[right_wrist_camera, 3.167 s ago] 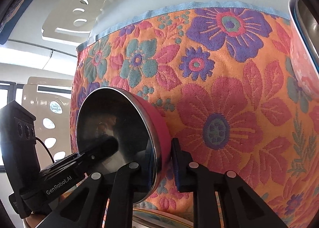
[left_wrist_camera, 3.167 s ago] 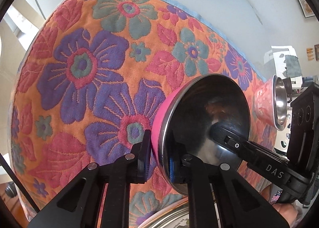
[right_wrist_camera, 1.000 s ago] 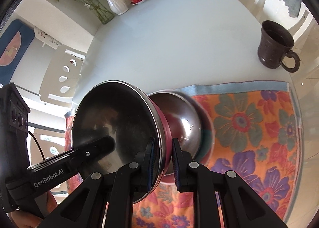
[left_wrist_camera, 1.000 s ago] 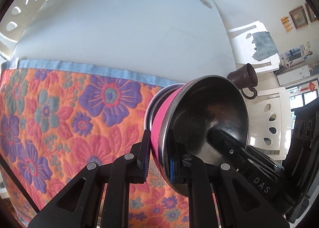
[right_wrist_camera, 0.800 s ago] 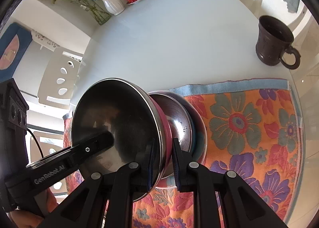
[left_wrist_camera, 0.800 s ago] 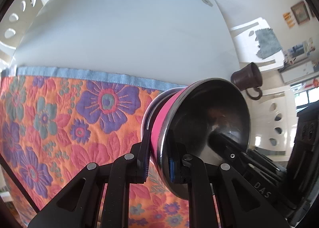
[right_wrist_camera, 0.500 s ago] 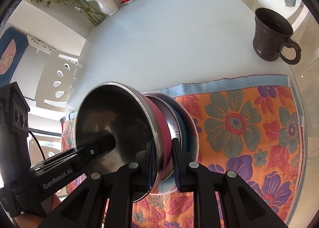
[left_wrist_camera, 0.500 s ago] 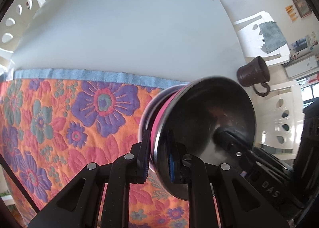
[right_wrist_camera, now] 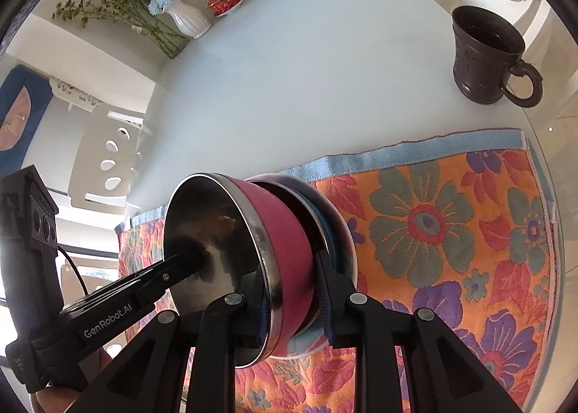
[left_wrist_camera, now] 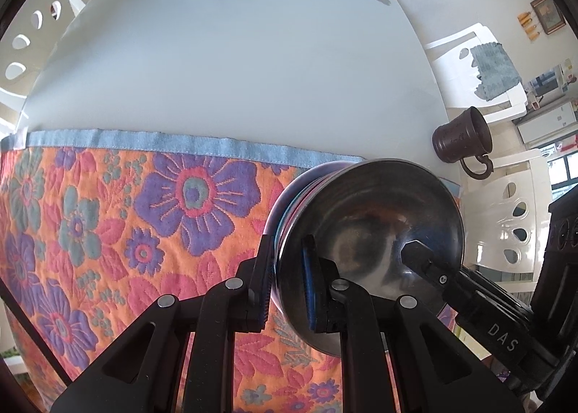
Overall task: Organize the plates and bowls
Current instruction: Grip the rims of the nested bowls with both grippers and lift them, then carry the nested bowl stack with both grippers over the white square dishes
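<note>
While the left gripper (left_wrist_camera: 287, 285) pinches one side of the pink bowl's (right_wrist_camera: 285, 247) rim, the right gripper (right_wrist_camera: 294, 295) on the opposite side has just been easing its jaws apart, the bowl sitting nested in the stacked dishes (right_wrist_camera: 339, 232) on the floral mat (right_wrist_camera: 451, 232).

A white table (right_wrist_camera: 289, 88) fills most of both views, daylit and glossy. White plastic chairs (left_wrist_camera: 484, 62) with oval cut-outs stand around it — one draped with a grey cloth (left_wrist_camera: 496, 70). Framed pictures (left_wrist_camera: 547, 14) hang on the pale wall; a blue hanging (right_wrist_camera: 16, 113), perhaps fabric, shows at left.
</note>
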